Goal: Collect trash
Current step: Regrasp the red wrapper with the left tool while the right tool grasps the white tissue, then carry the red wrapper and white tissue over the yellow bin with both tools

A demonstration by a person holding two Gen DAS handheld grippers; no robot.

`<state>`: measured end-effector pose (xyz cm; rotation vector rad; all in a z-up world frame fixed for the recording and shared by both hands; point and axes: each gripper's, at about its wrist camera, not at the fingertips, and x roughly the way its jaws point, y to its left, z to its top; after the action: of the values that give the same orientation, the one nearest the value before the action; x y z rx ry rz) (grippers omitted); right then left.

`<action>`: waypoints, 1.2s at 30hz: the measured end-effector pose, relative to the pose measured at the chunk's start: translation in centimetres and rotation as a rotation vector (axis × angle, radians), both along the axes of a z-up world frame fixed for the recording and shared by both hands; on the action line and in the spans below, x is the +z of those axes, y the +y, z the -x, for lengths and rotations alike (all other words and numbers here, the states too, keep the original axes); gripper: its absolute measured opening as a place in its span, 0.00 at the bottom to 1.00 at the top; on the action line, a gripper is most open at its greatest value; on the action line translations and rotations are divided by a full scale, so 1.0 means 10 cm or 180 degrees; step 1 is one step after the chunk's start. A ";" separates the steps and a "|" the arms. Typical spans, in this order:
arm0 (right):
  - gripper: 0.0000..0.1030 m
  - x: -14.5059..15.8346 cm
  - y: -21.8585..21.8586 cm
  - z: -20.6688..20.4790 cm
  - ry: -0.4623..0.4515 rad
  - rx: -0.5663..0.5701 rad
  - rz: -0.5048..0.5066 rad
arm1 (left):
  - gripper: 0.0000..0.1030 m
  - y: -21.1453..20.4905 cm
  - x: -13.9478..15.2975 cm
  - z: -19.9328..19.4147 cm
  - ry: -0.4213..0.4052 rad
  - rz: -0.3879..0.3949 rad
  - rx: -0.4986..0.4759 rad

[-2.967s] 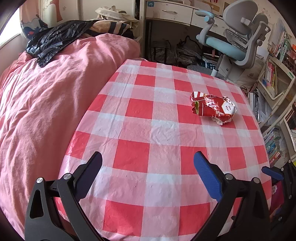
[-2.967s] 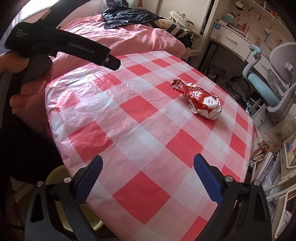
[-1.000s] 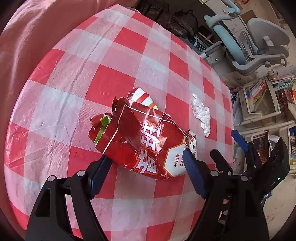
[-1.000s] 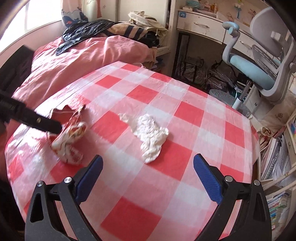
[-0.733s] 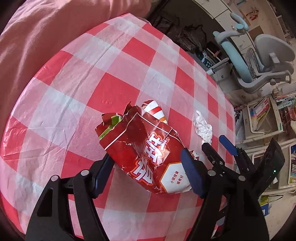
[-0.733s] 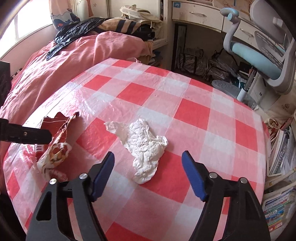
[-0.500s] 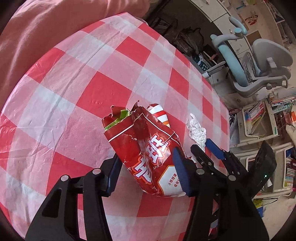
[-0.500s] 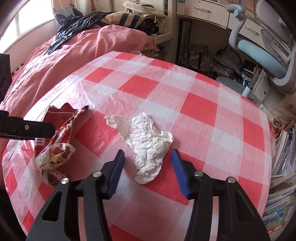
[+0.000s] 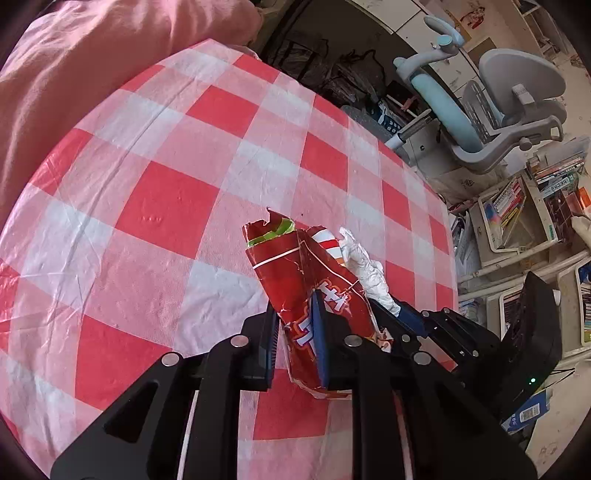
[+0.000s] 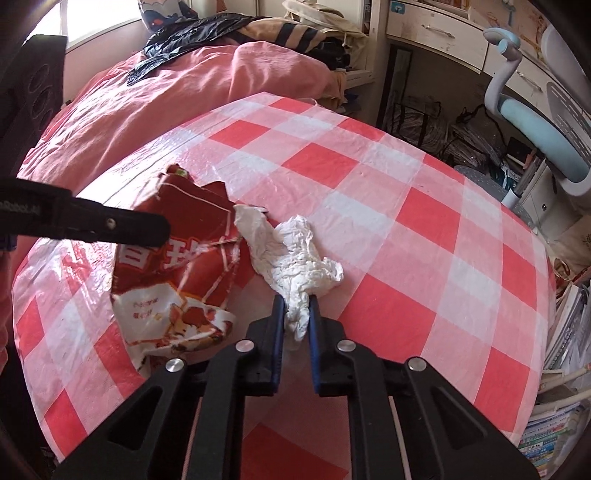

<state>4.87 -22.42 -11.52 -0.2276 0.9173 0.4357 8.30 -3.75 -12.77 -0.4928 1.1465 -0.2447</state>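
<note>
My left gripper (image 9: 295, 317) is shut on a crumpled red snack bag (image 9: 295, 273) and holds it above the red-and-white checked table (image 9: 166, 206). The bag also shows in the right wrist view (image 10: 184, 266), with the left gripper's arm (image 10: 92, 221) across it. My right gripper (image 10: 296, 310) is shut on the near end of a crumpled white tissue (image 10: 295, 254), which hangs out in front of the fingers right beside the bag. In the left wrist view the tissue (image 9: 365, 269) sits just behind the bag, with the right gripper (image 9: 406, 317) beneath it.
A bed with a pink cover (image 10: 147, 110) borders the table on the left, with a black plastic bag (image 10: 177, 40) on it. A grey and blue office chair (image 9: 498, 110) and a desk (image 10: 443, 33) stand beyond the table. Bookshelves (image 9: 535, 206) are at the right.
Both grippers have closed: the left on the snack bag, the right on the tissue. The bag has been lifted upright and the two items have come together.
</note>
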 end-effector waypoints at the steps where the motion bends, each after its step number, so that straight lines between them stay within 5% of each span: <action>1: 0.12 0.00 0.02 0.01 0.0002 0.0021 -0.0001 | 0.25 -0.02 -0.03 0.00 0.0033 -0.0009 -0.0008; 4: 0.11 0.00 0.08 0.04 -0.0004 0.0089 0.0023 | 0.25 -0.09 -0.08 0.00 0.0055 -0.0066 -0.0070; 8: 0.11 0.00 0.07 0.05 0.0016 0.0102 0.0010 | 0.11 -0.12 -0.01 0.01 -0.0049 -0.0086 -0.0162; 18: 0.10 0.19 -0.03 0.27 -0.0076 0.0007 0.0003 | 0.09 0.27 0.47 0.25 -0.0439 -0.0186 -0.0039; 28: 0.10 0.47 0.04 1.09 -0.0321 0.0119 0.0120 | 0.09 0.80 0.70 0.77 -0.0604 -0.0228 0.0189; 36: 0.10 0.51 0.05 1.60 -0.0461 0.0109 -0.0026 | 0.09 0.79 0.76 1.18 -0.0720 -0.0285 0.0120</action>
<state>-11.16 -21.91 -6.40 -0.2644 0.7706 0.4486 -3.50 4.17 -5.14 -0.3963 0.9227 -0.2098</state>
